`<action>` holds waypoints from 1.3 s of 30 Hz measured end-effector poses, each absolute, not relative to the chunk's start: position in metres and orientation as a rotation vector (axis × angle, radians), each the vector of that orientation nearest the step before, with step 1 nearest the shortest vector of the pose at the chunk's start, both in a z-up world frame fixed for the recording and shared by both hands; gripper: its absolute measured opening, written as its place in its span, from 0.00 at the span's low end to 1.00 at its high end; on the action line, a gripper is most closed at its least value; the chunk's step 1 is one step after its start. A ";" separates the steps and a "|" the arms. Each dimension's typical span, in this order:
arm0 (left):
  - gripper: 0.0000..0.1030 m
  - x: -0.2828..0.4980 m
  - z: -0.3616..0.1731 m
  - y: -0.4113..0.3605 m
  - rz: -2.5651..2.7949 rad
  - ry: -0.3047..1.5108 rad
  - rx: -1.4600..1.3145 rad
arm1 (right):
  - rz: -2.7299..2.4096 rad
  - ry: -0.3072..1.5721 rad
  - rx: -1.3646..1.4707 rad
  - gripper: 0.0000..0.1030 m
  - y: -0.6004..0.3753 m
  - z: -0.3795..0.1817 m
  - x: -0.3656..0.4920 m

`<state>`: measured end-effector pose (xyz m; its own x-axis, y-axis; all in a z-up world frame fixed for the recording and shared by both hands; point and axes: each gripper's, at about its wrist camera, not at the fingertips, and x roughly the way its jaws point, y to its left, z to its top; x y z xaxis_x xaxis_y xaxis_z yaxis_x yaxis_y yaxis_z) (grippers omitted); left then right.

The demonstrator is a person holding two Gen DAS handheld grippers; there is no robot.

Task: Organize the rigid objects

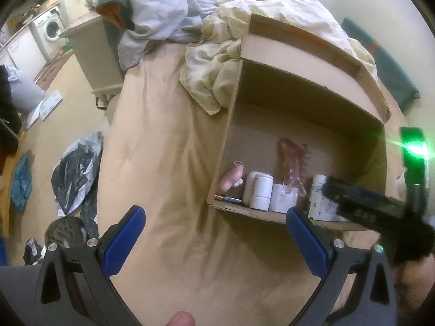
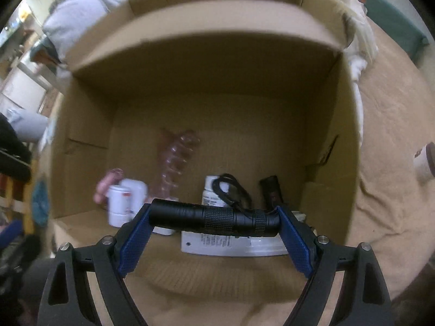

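Note:
An open cardboard box [image 1: 231,108] lies on the tan bed sheet. Inside it are white bottles [image 1: 259,190], a clear pink comb-like piece [image 1: 291,157] and a pink item [image 1: 231,179]. My left gripper [image 1: 214,214] hovers open and empty over the sheet just in front of the box. My right gripper [image 2: 213,212] is shut on a black flashlight [image 2: 214,218], held lengthwise between the blue pads [image 2: 136,239]. It points down into the box [image 2: 350,135], above a labelled white bottle [image 2: 212,193] and a flat white pack [image 2: 231,245]. The left wrist view shows it blurred [image 1: 367,206].
Crumpled bedding [image 1: 217,62] lies behind the box. A cup [image 2: 424,160] rests on the sheet to the box's right. Left of the bed, on the floor, are a black plastic bag [image 1: 76,174] and a tabby cat [image 1: 65,231]. A white cabinet [image 1: 98,54] stands beyond.

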<state>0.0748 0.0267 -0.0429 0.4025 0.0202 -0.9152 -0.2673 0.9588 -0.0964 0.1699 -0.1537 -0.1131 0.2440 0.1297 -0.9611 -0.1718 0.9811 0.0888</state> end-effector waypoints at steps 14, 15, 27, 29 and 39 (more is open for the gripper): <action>1.00 0.074 -0.035 0.020 0.164 1.109 -0.216 | 0.273 1.199 0.009 1.00 -0.156 -0.090 0.149; 1.00 0.073 -0.033 0.020 0.162 1.098 -0.216 | 0.274 1.174 0.030 1.00 -0.160 -0.082 0.144; 1.00 0.053 0.027 -0.001 0.088 0.895 -0.079 | 0.271 0.997 0.102 1.00 -0.217 0.008 0.090; 1.00 0.048 0.039 -0.006 0.083 0.858 -0.051 | 0.285 0.961 0.108 1.00 -0.222 0.020 0.078; 1.00 0.008 0.061 -0.017 0.079 0.735 0.039 | 0.272 0.737 0.093 1.00 -0.235 0.035 0.036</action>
